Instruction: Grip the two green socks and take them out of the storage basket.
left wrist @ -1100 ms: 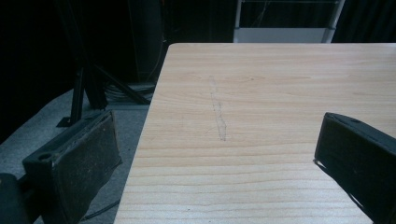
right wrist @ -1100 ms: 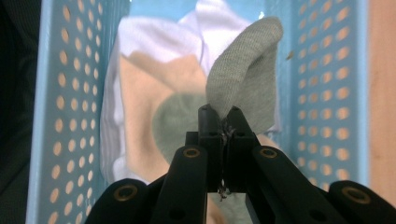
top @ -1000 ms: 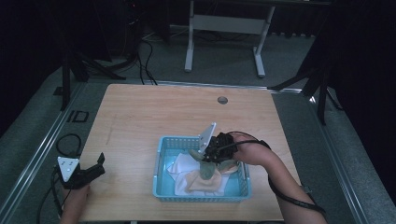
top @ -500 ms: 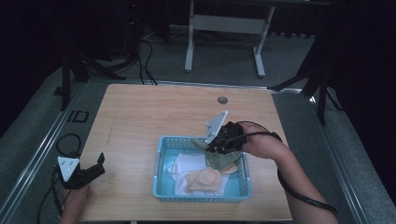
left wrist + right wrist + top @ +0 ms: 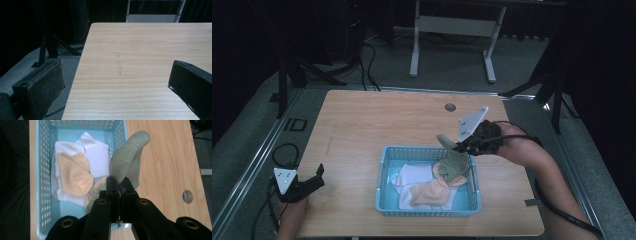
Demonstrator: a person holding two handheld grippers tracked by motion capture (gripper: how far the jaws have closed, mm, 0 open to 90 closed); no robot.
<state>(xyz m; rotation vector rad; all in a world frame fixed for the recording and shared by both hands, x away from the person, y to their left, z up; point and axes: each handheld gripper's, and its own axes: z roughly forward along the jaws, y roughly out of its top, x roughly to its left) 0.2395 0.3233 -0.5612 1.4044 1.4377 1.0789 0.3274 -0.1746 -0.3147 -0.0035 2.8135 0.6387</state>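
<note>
A light blue perforated basket [image 5: 388, 206] [image 5: 44, 182] sits on the wooden table [image 5: 377, 125], holding white cloths [image 5: 411, 176] [image 5: 96, 153] and a peach cloth [image 5: 430, 194] [image 5: 73, 173]. My right gripper [image 5: 455, 145] [image 5: 119, 185] is shut on a grey-green sock [image 5: 454, 165] [image 5: 128, 152], lifted above the basket's right rim, with one end hanging into the basket. My left gripper [image 5: 314, 180] [image 5: 115, 82] stands open at the table's front left corner, nothing between its jaws.
A round cable hole [image 5: 450, 107] [image 5: 187, 196] lies in the table near its far edge. A faint scratch [image 5: 117, 60] runs along the wood ahead of the left gripper. A white desk frame [image 5: 452, 30] stands on the floor beyond the table.
My right gripper has risen and moved right and away from the basket's middle, pulling the grey-green sock up with it. The left gripper has stayed put.
</note>
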